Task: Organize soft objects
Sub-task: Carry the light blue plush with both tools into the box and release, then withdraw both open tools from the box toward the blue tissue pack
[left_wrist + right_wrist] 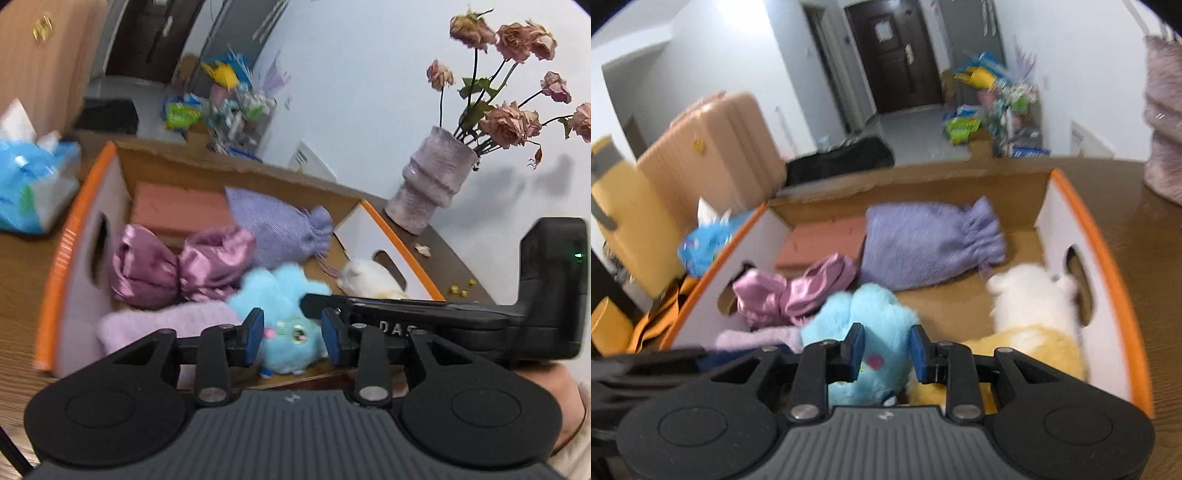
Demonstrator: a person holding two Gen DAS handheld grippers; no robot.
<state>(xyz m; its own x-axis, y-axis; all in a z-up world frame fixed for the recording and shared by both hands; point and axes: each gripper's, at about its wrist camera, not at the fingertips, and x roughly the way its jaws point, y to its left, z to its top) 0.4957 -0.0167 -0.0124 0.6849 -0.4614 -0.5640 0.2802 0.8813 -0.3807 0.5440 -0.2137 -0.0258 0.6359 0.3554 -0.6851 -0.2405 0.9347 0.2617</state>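
Vase of dried roses [430, 188] left view only; suitcase [713, 147] right

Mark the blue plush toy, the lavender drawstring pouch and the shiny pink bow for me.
blue plush toy [871, 314], right wrist view, fluffy back.
lavender drawstring pouch [916, 247], right wrist view, middle of its ribbed body.
shiny pink bow [147, 266], left wrist view, left satin loop.
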